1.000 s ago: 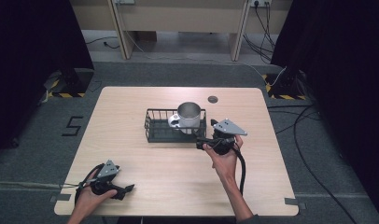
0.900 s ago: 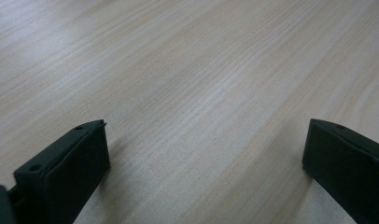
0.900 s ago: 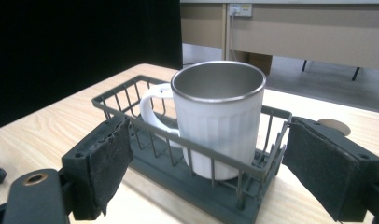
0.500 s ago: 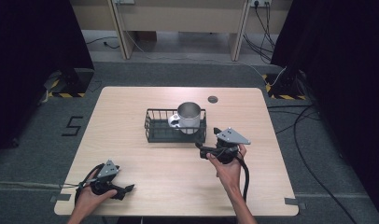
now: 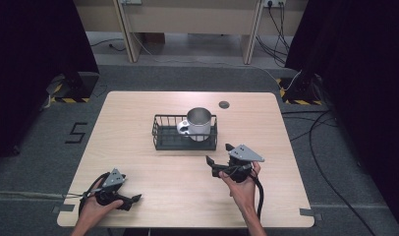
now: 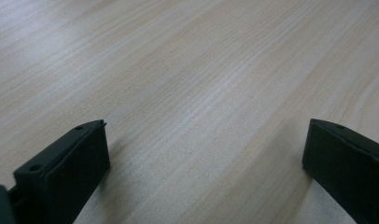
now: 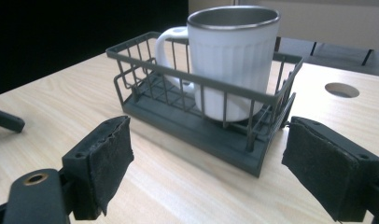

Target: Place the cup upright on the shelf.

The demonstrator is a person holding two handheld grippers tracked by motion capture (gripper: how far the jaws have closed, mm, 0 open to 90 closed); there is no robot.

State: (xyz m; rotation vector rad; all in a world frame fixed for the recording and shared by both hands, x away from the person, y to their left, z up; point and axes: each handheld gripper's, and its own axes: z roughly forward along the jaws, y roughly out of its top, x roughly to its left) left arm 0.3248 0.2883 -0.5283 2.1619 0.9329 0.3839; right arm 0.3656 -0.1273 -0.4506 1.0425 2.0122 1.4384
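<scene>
A white mug (image 5: 199,123) with a metal rim stands upright in the right end of a dark wire basket (image 5: 168,138) at the table's middle. In the right gripper view the mug (image 7: 234,56) and the basket (image 7: 178,112) sit straight ahead, a short way beyond the jaws. My right gripper (image 5: 218,153) is held just in front of the basket's right end, open, with nothing between its pads (image 7: 211,140). Near the front left edge my left gripper (image 5: 132,201) rests low over bare wood, its jaws wide open (image 6: 206,140).
The wooden table (image 5: 133,113) has a round cable hole (image 5: 223,104) behind the basket, which the right gripper view also shows (image 7: 341,89). A cable trails from each gripper toward the front edge. Dark floor with a "5" marker (image 5: 77,132) lies to the left.
My right gripper has drawn back from the basket toward the front of the table and slightly right. The left gripper, mug and basket have stayed put.
</scene>
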